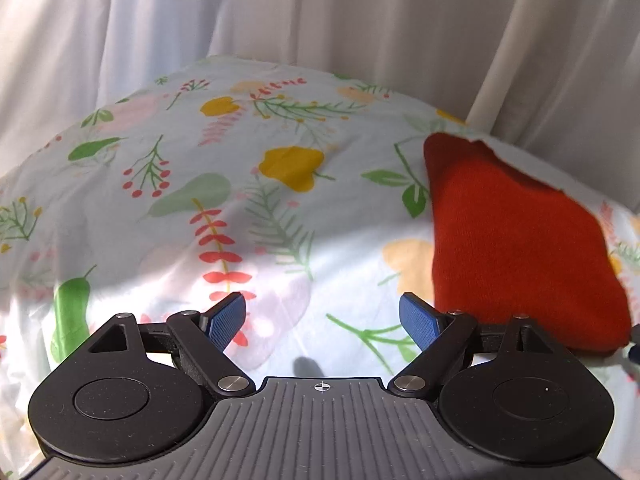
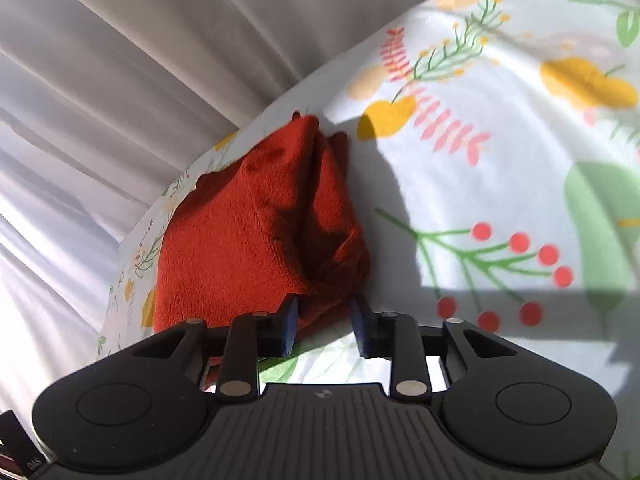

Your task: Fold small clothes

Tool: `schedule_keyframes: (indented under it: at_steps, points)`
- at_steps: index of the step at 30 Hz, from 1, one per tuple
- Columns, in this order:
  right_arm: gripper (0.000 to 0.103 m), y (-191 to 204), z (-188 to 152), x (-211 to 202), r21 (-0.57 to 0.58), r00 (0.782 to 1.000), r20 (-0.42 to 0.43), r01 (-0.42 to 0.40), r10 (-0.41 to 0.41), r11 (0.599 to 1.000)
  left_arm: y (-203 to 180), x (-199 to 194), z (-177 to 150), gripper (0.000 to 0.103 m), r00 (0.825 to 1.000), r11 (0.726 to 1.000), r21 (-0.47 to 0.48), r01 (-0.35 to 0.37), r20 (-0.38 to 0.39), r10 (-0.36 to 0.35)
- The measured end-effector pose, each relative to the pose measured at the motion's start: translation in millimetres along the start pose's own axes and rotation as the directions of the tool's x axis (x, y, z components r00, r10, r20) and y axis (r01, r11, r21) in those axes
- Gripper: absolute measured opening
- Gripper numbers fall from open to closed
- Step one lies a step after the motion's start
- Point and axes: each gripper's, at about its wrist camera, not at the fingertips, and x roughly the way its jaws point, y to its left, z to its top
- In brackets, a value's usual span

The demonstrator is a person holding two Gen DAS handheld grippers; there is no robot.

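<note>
A red knit (image 1: 516, 240) lay folded into a rough bundle on a floral sheet (image 1: 256, 184), close to the sheet's far edge, where pale curtains (image 1: 280, 12) hung in long pleats behind it. Sun fell across the cloth in patches, and shadows cut over the printed leaves and berries.

The left gripper (image 1: 323, 322) hung above bare sheet with its blue pads spread wide and nothing between them. The knit sat just beside its right finger, its near corner reaching down behind that finger's black linkage; I could not tell whether the two touched.

The right gripper (image 2: 325, 328) pointed down at the knit's near edge. Its jaws stood only partly apart, a narrow gap between the pads. A lower corner of the red fabric (image 2: 256, 232) lay in or behind that gap, next to the left pad, but the pads were not pressed on it, and sheet showed between them lower down.
</note>
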Motion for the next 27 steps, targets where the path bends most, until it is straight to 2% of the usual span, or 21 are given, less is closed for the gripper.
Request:
schedule_keyframes:
  at_steps: [3,5,7,8,10,11,12,15,18,21,22,24,25,26,27]
  points:
    - [0.030,10,10,-14,-0.056,0.998,0.059,0.005,-0.001,0.998,-10,-1,15,0.093,0.995,0.994,-0.022,0.104,0.012,-0.104]
    - [0.030,22,14,-6,-0.097,0.998,0.058,-0.019,0.025,0.995,-33,8,19,0.093,0.993,0.992,0.035,0.118,0.016,-0.118]
    - [0.029,38,14,8,-0.158,0.999,0.045,-0.017,0.024,0.987,-51,22,15,0.092,0.995,0.991,0.093,0.099,-0.016,-0.098]
    - [0.025,46,13,15,-0.195,0.999,0.033,0.001,0.006,0.981,-56,28,13,0.092,0.996,0.991,0.103,0.084,-0.044,-0.079]
    - [0.017,58,6,26,-0.305,0.996,0.035,0.083,-0.076,0.949,-55,37,4,0.093,0.995,0.994,0.087,0.068,-0.080,-0.061]
    - [0.017,60,2,30,-0.355,0.992,0.040,0.126,-0.120,0.926,-53,39,2,0.094,0.995,0.996,0.069,0.059,-0.089,-0.053]
    - [0.017,58,-1,30,-0.378,0.991,0.039,0.135,-0.129,0.916,-48,41,0,0.095,0.994,0.997,0.053,0.063,-0.093,-0.058]
    - [0.017,57,-3,32,-0.418,0.988,0.042,0.154,-0.150,0.895,-43,46,-2,0.100,0.994,0.996,0.071,0.060,-0.094,-0.054]
    - [0.019,62,-5,38,-0.471,0.982,0.060,0.187,-0.180,0.862,-42,42,-1,0.100,0.993,0.995,0.076,0.065,-0.101,-0.057]
    - [0.021,68,-7,30,-0.456,0.977,0.058,0.208,-0.205,0.865,-41,28,-2,0.099,0.993,0.991,0.121,0.060,-0.106,-0.047]
    - [0.023,69,-11,25,-0.453,0.975,0.054,0.214,-0.213,0.865,-40,22,-3,0.099,0.994,0.989,0.140,0.049,-0.106,-0.035]
    - [0.042,71,-20,13,-0.457,0.968,0.026,0.235,-0.251,0.858,-38,13,-8,0.100,0.993,0.986,0.164,0.016,-0.121,0.004]
    - [0.064,71,-26,10,-0.461,0.962,-0.007,0.238,-0.272,0.855,-37,10,-10,0.100,0.991,0.985,0.173,0.004,-0.134,0.019]
    - [0.070,70,-31,7,-0.467,0.959,-0.034,0.233,-0.280,0.853,-37,7,-11,0.101,0.990,0.983,0.183,0.002,-0.142,0.024]
    - [0.070,71,-37,4,-0.471,0.958,-0.048,0.228,-0.282,0.853,-37,4,-12,0.101,0.989,0.981,0.193,0.007,-0.149,0.022]
